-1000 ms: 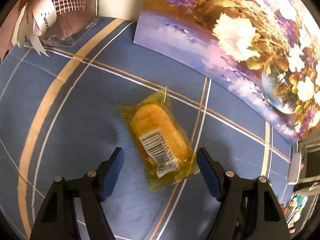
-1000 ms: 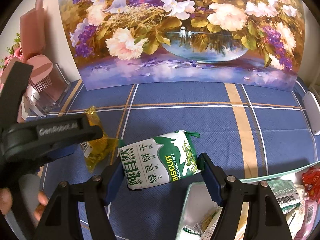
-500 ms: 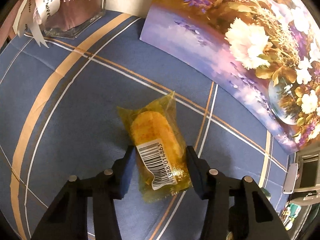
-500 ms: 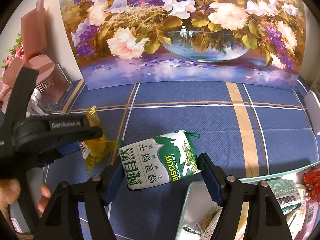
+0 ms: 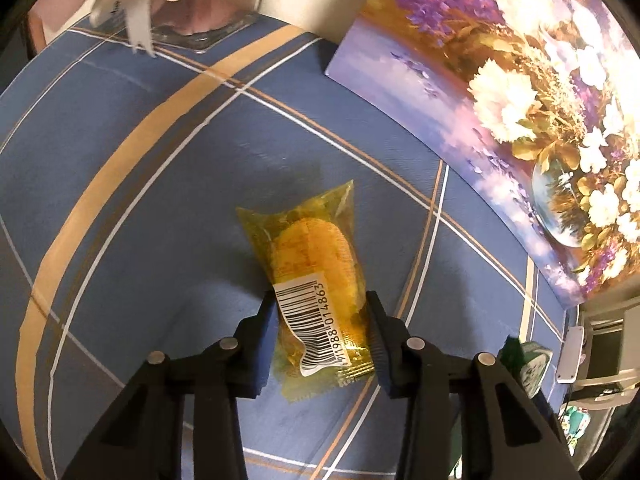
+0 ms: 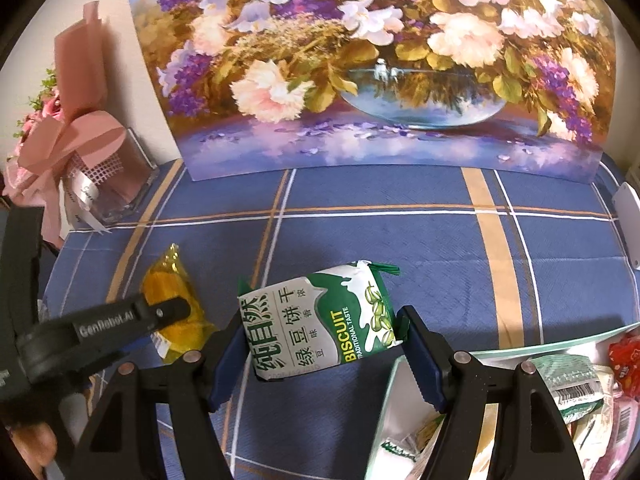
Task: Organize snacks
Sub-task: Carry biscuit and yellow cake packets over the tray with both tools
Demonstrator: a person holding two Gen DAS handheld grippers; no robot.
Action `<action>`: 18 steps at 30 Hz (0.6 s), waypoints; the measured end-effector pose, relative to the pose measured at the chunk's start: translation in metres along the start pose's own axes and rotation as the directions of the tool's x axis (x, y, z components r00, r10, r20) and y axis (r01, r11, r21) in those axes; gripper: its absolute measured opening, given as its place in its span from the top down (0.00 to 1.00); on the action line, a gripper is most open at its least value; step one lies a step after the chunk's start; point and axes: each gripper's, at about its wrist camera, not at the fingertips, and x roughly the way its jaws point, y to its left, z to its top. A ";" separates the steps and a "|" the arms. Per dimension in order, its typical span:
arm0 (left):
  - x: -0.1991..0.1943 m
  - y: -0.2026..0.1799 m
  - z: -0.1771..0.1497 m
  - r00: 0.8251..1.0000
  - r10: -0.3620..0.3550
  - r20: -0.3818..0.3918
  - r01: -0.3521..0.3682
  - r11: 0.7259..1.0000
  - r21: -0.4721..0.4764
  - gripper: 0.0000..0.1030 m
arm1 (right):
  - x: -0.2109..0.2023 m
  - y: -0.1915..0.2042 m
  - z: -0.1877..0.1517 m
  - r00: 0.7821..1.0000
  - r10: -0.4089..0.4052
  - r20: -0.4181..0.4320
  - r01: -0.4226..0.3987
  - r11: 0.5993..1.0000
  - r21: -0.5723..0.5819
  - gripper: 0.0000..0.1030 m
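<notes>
Lying on the blue plaid tablecloth [image 5: 132, 208], the yellow snack packet [image 5: 316, 280] had its barcode label turned up and its near end between the fingers of the left gripper [image 5: 320, 320]; those jaws were closing, both blue pads against the wrapper's sides. Just to its right in the right wrist view lay the green biscuit pack [image 6: 320, 320], flat on the cloth, with the right gripper [image 6: 320, 344] straddling it, jaws half spread; its pads seemed to touch the pack's edges, though I could not tell whether they pressed. Beside that gripper's right finger stood the pale green-rimmed tray [image 6: 560, 344] with wrapped snacks inside. Behind everything a flower painting [image 6: 380, 60] leaned upright, and a pink gift box [image 6: 80, 152] with ribbon sat at the far left corner
</notes>
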 end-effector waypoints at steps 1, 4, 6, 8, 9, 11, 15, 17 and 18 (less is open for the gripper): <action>-0.002 0.002 -0.002 1.000 0.000 0.002 0.000 1.000 -0.006 0.59 | -0.002 0.001 0.000 1.000 0.006 0.001 -0.006 1.000 -0.001 0.28; -0.010 0.008 -0.006 1.000 0.003 0.012 -0.002 1.000 -0.029 0.60 | -0.010 0.006 0.000 1.000 0.019 0.003 -0.018 1.000 -0.011 0.28; -0.020 0.014 -0.010 1.000 0.008 0.022 -0.007 0.999 -0.041 0.60 | -0.018 0.009 0.000 1.000 0.028 0.007 -0.028 0.999 -0.018 0.28; -0.028 0.014 -0.012 1.000 0.008 0.028 -0.006 0.999 -0.048 0.60 | -0.027 0.009 0.001 0.999 0.038 0.010 -0.038 0.999 -0.016 0.28; -0.031 0.014 -0.014 1.000 0.007 0.028 -0.006 0.999 -0.049 0.60 | -0.032 0.010 0.002 0.999 0.041 0.012 -0.041 0.999 -0.016 0.28; -0.043 0.014 -0.017 1.000 -0.003 0.029 0.005 0.998 -0.059 0.60 | -0.047 0.011 0.005 0.999 0.047 0.024 -0.046 0.999 -0.016 0.28; -0.069 0.010 -0.025 0.999 -0.009 0.051 0.012 0.998 -0.062 0.60 | -0.080 0.009 0.010 0.997 0.057 0.048 -0.057 0.998 -0.004 0.28; -0.087 0.007 -0.031 0.998 -0.011 0.067 0.015 0.998 -0.060 0.60 | -0.099 0.006 0.012 0.997 0.057 0.061 -0.057 0.998 0.007 0.28; -0.095 0.005 -0.033 0.997 -0.014 0.073 0.019 0.998 -0.058 0.60 | -0.106 0.005 0.013 0.996 0.056 0.065 -0.057 0.998 0.012 0.28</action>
